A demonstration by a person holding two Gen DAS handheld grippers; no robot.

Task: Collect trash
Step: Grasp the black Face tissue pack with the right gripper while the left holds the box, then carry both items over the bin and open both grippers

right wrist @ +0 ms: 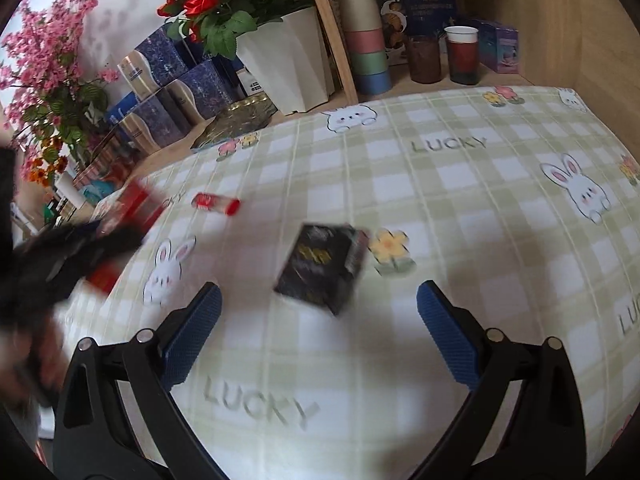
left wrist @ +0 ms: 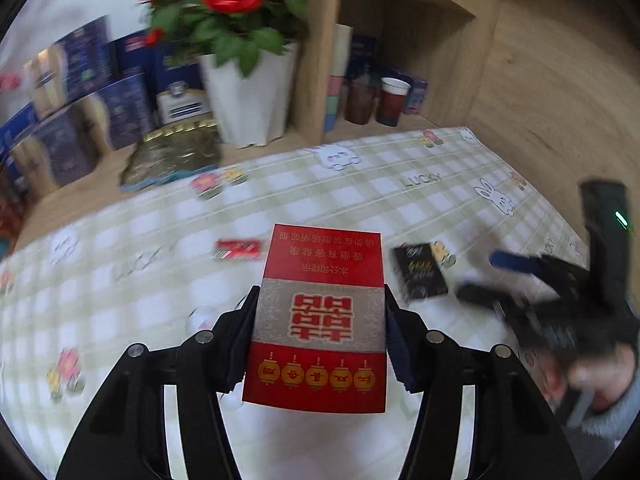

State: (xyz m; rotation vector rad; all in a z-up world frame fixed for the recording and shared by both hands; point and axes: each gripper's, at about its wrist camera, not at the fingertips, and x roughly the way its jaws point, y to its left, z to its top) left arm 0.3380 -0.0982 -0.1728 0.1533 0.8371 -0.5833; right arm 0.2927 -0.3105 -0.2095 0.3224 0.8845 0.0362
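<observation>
Table (right wrist: 460, 208): covered by a checked cloth printed "LUCKY" with rabbits. Red cigarette pack (left wrist: 320, 320), bearing a double-happiness character and lanterns, is clamped in the left tongs (left wrist: 320, 340) above the cloth. Black pack (right wrist: 324, 268), lettering unreadable, is lain before the spread right tongs (right wrist: 320, 304); a small red wrapper (right wrist: 216, 203) is seen beyond.

The word "LUCKY" is printed in grey capitals on the checked tablecloth (right wrist: 460, 208): at upper centre and lower centre of the right wrist view, and at right of centre in the left wrist view. The red box (left wrist: 320, 320) at centre of the left wrist view bears a large red double-happiness character and rows of Chinese characters, seen upside down. Other labels are too blurred to read.
</observation>
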